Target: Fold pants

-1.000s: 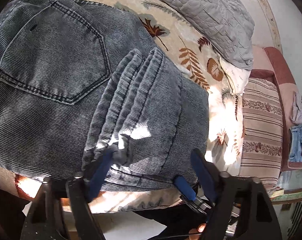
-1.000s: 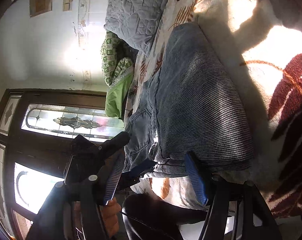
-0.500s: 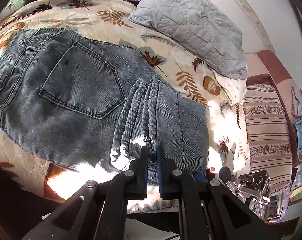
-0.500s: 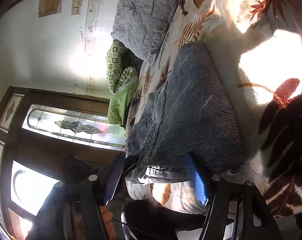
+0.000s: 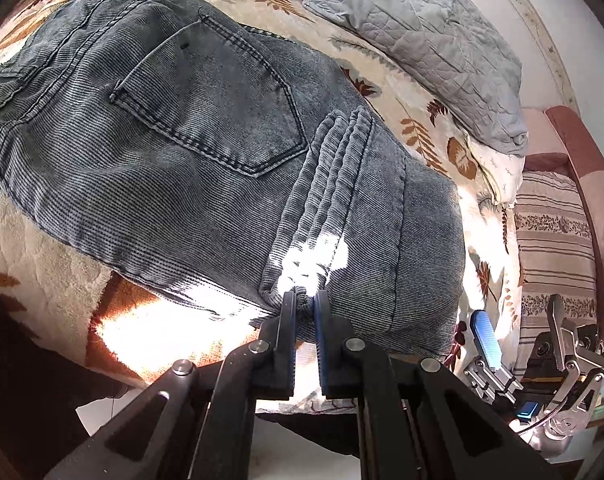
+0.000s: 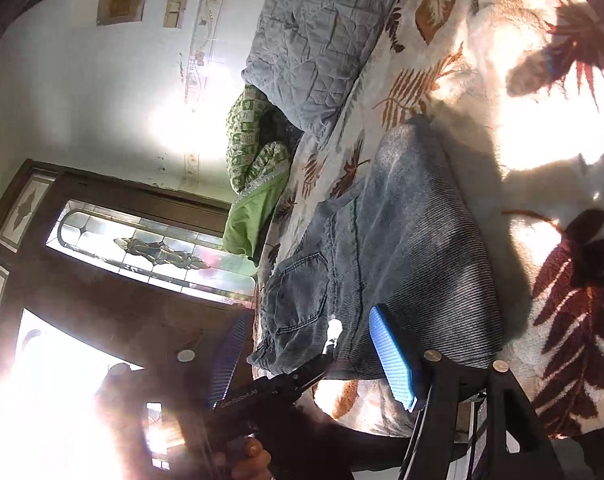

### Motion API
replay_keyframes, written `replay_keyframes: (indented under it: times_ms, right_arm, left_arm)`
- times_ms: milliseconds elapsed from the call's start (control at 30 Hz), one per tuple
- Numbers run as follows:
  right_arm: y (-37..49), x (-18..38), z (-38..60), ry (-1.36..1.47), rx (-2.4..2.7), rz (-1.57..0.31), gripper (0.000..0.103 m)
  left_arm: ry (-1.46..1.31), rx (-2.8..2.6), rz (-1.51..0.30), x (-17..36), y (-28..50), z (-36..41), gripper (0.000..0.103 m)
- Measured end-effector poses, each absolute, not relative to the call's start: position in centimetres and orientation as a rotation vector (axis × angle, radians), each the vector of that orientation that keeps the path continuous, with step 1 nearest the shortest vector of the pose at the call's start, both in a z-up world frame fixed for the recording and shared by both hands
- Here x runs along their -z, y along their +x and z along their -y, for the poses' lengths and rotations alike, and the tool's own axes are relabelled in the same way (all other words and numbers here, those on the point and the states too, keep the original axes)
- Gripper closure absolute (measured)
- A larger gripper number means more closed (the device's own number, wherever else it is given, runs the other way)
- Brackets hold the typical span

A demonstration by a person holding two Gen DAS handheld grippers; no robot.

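Observation:
Grey-blue denim pants (image 5: 206,152) lie folded on the leaf-patterned bed cover (image 5: 54,264), back pocket up, with a ridge of bunched cloth running to the near edge. My left gripper (image 5: 304,308) is shut on that bunched edge, cloth pinched between its blue pads. The right wrist view shows the left gripper (image 6: 314,368) biting the near corner of the pants (image 6: 406,264). My right gripper (image 6: 306,356) is open, its blue pads wide apart and pressing on nothing. In the left wrist view, the right gripper (image 5: 518,340) hangs off the bed's edge, right of the pants.
A grey quilted pillow (image 5: 422,40) lies beyond the pants, a striped cushion (image 5: 554,248) to the right. A green patterned blanket (image 6: 254,200) is heaped near a dark door with leaded glass (image 6: 142,248). A hand (image 6: 254,456) holds the left gripper.
The left gripper went from open around the bunched edge to shut on it, then drew back toward the bed's edge. The right gripper rose and came away from the pants, staying open.

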State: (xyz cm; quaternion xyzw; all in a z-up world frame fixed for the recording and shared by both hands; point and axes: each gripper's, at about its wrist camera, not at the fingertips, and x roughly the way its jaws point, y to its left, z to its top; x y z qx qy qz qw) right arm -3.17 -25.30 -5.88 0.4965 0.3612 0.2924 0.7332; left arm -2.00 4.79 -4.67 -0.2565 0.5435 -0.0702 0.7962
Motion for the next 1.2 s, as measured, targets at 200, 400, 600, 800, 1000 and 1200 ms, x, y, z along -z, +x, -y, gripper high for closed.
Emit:
replay_keyframes:
  times_ms: [200, 400, 600, 800, 1000, 1200]
  right_arm:
    - [-2.4, 10.8, 24.7, 1.141, -0.531, -0.996, 0.037]
    - [-2.5, 10.7, 24.7, 1.098, -0.534, -0.985, 0.037]
    - [-2.7, 11.2, 25.1, 1.127, -0.550, -0.995, 0.037]
    - [-2.6, 8.9, 25.0, 1.073, -0.557, -1.009, 0.037]
    - [-0.5, 8.7, 23.3, 1.048, -0.583, -1.024, 0.035]
    - [-0.7, 7.9, 23.7, 1.028, -0.543, -1.019, 0.037]
  left_arm:
    - [-0.572, 0.185, -1.169, 3.4, -2.1, -5.3, 0.092]
    - [-0.459, 0.317, -1.050, -1.3, -2.6, -2.0, 0.053]
    - [-0.299, 0.270, -1.207, 4.1, -0.5, 0.8, 0.074]
    - [-0.305, 0.249, -1.190, 4.4, -0.4, -0.2, 0.090]
    - [-0.358, 0.275, -1.198, 4.5, -0.5, -1.2, 0.090]
    - [-0.429, 0.354, -1.133, 1.8, -0.3, -1.7, 0.045]
